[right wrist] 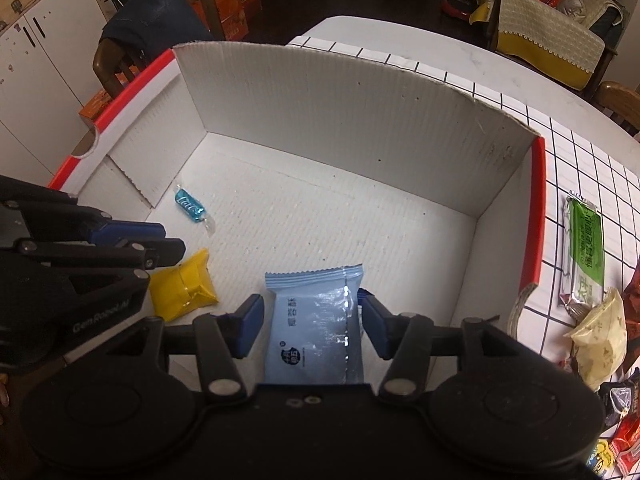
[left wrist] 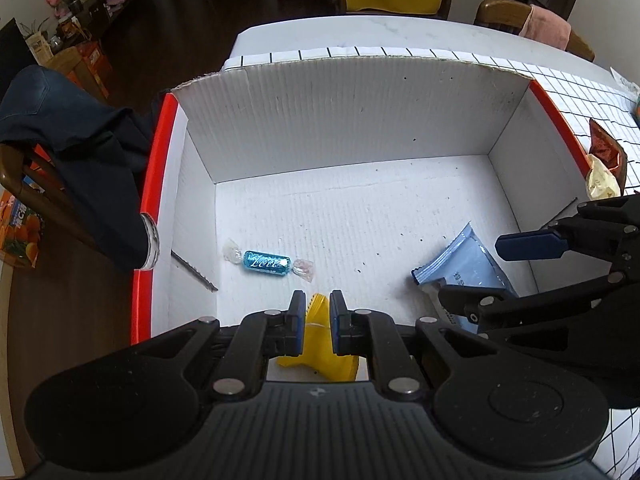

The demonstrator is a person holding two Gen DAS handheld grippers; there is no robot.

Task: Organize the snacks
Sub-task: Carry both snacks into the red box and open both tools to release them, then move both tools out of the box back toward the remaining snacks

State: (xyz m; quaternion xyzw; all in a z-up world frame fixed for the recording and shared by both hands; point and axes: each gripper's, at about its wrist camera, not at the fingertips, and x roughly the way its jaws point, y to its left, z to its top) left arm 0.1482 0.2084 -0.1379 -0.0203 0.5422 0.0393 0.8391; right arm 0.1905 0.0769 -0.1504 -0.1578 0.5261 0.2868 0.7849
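A white cardboard box [left wrist: 348,120] with red edges stands on the table; it also shows in the right wrist view [right wrist: 360,128]. A blue wrapped candy [left wrist: 267,263] [right wrist: 189,205] lies on its floor. My left gripper [left wrist: 315,312] is shut on a yellow snack packet [left wrist: 318,344] [right wrist: 182,284] low inside the box. My right gripper [right wrist: 312,320] is open, its jaws standing on either side of a pale blue snack packet [right wrist: 314,328] [left wrist: 464,264] that lies on the box floor.
Outside the box on the right, on the checked tablecloth [right wrist: 580,148], lie a green bar [right wrist: 584,252], a cream packet [right wrist: 600,340] and several other snacks [right wrist: 620,432]. A chair with dark clothes [left wrist: 76,148] stands to the left.
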